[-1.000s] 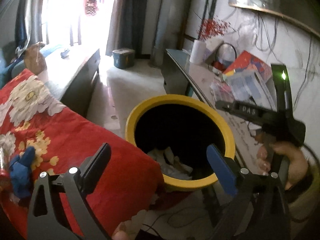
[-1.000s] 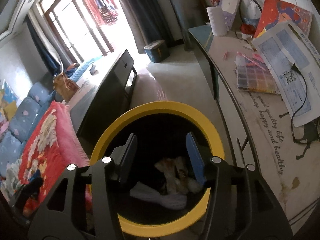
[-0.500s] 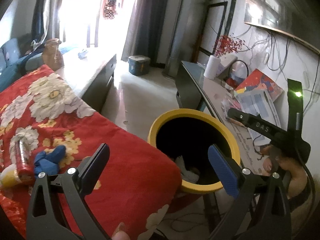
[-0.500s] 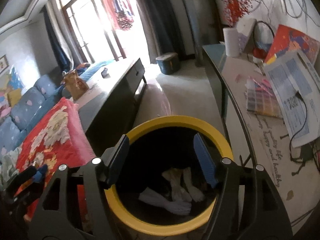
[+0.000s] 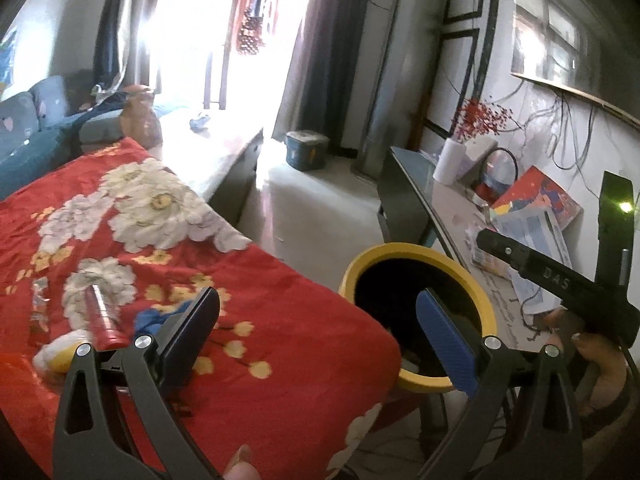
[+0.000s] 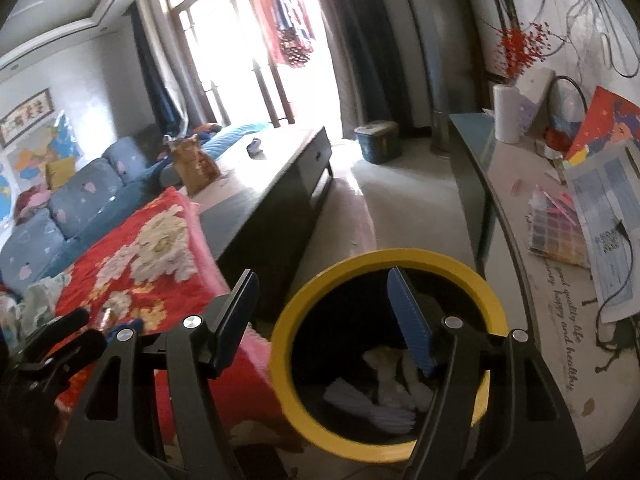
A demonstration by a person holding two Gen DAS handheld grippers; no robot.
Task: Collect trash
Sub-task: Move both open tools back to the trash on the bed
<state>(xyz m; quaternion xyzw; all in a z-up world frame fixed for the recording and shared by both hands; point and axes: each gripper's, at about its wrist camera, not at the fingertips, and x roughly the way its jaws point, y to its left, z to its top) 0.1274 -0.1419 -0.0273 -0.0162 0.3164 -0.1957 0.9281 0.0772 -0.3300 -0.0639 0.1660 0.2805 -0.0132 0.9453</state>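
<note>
Trash waits on the red blanket; with left gripper and right gripper both spread and empty, I'd approach low, one piece each

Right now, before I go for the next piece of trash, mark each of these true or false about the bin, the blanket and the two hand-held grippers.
1. The yellow-rimmed bin already has crumpled white trash in it. True.
2. The right hand-held gripper is clamped on a wrapper. False: its jaws stand apart with nothing between them, and they have just been opening.
3. A red tube lies on the floral red blanket. True.
4. The left hand-held gripper carries the blue cloth. False: its jaws are wide open and empty; the cloth lies on the blanket.
5. The bin stands on top of the blanket. False: it stands beside the blanket's edge, next to the side table.
</note>
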